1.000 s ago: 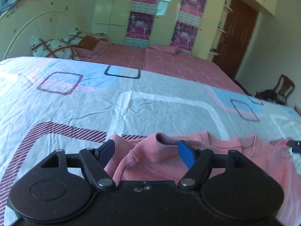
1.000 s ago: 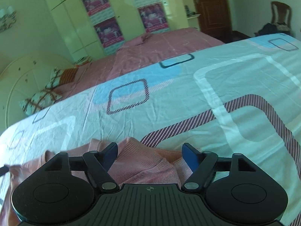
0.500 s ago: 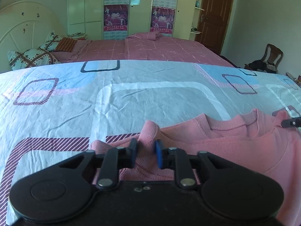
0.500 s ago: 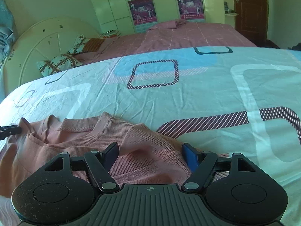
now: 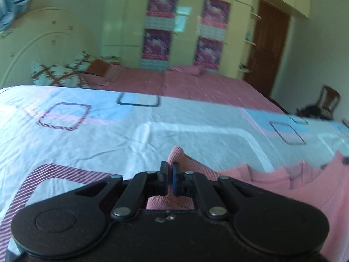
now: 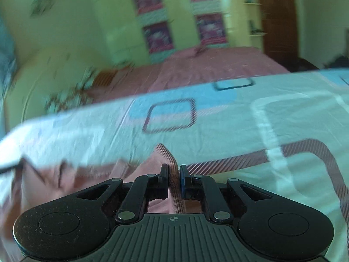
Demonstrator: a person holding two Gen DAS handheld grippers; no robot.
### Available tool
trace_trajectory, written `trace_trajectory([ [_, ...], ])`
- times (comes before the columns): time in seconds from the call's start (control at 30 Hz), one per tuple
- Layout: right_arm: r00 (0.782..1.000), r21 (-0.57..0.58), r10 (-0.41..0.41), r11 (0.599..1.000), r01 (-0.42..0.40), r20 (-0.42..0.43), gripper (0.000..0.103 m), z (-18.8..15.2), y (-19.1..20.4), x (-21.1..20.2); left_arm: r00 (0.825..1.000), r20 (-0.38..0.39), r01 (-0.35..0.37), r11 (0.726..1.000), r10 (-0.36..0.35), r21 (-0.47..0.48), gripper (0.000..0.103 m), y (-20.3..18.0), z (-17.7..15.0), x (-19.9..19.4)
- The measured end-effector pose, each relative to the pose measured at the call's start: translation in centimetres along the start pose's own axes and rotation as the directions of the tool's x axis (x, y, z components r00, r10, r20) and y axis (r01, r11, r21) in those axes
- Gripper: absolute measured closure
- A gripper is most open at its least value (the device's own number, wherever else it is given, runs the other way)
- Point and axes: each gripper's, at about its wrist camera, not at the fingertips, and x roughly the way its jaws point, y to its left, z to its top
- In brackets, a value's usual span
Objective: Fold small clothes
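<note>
A small pink knit sweater lies on the patterned bedsheet. My left gripper is shut on a pinched fold of its left edge, which sticks up between the pads. In the right wrist view the sweater spreads to the left, and my right gripper is shut on a raised fold of its right edge. The cloth under both grippers is hidden. The right wrist view is blurred by motion.
The sheet stretches wide ahead of both grippers. Beyond it is a pink bed with pillows, a wardrobe with posters, a brown door and a chair at the far right.
Both grippers have closed on the sweater's edges, the left first, then the right. The pinched folds now stand up between the pads and both views have tilted.
</note>
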Motion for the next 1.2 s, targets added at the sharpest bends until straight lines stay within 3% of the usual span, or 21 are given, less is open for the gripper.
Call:
trace_trajectory([
  [0.07, 0.999, 0.044, -0.045, 0.998, 0.047, -0.025, 0.094, -0.5, -0.9, 0.5, 0.999, -0.033, -0.025, 1.000, 0.025, -0.012, 0.100, 0.2, -0.4, 0.8],
  [0.13, 0.994, 0.006, -0.097, 0.995, 0.097, -0.060, 0.094, -1.3, -0.5, 1.4, 0.998, -0.048, -0.042, 0.999, 0.041, -0.026, 0.100, 0.1, -0.7, 1.2],
  [0.27, 0.985, 0.067, -0.173, 0.982, 0.174, -0.026, 0.095, -1.8, -0.8, 1.5, 0.998, -0.023, -0.059, 0.995, 0.058, -0.076, 0.100, 0.1, -0.2, 0.9],
  [0.37, 0.974, 0.012, -0.220, 0.975, 0.221, -0.046, 0.095, -2.4, -0.3, 2.5, 0.989, -0.105, -0.097, 0.995, 0.099, 0.026, 0.100, -0.7, -1.7, 2.5],
  [0.43, 0.971, -0.051, -0.237, 0.971, 0.235, -0.039, 0.094, -2.8, 0.3, 2.5, 0.989, -0.091, -0.113, 0.992, 0.119, 0.064, 0.099, -1.3, -2.0, 2.3],
  [0.53, 0.970, -0.004, -0.243, 0.970, 0.243, -0.006, 0.094, -2.3, 0.1, 1.3, 0.989, -0.075, -0.124, 0.990, 0.129, 0.071, 0.083, -1.4, -1.7, 1.5],
  [0.63, 0.974, 0.007, -0.226, 0.974, 0.225, 0.028, 0.094, -1.8, 0.6, -0.9, 0.990, -0.060, -0.121, 0.990, 0.125, 0.072, 0.072, -1.4, -1.5, -0.2],
  [0.7, 0.982, -0.007, -0.186, 0.982, 0.186, 0.037, 0.094, -2.0, 1.8, -2.3, 0.992, -0.036, -0.117, 0.991, 0.120, 0.068, 0.050, -1.5, -1.7, -1.9],
  [0.77, 0.990, -0.044, -0.138, 0.989, 0.140, 0.031, 0.094, -2.5, 3.8, -3.4, 0.994, -0.008, -0.111, 0.990, 0.112, 0.087, 0.042, -2.0, -2.0, -3.7],
  [1.03, 0.999, -0.118, 0.005, 0.993, -0.010, -0.044, 0.094, -6.6, 10.6, -4.5, 0.997, -0.073, 0.025, 0.992, -0.017, 0.122, 0.042, -5.7, -5.1, -7.7],
  [1.2, 0.996, -0.156, 0.013, 0.987, -0.026, -0.087, 0.094, -9.0, 12.9, -3.9, 0.988, -0.153, 0.011, 0.993, 0.007, 0.120, 0.042, -6.4, -7.2, -6.7],
])
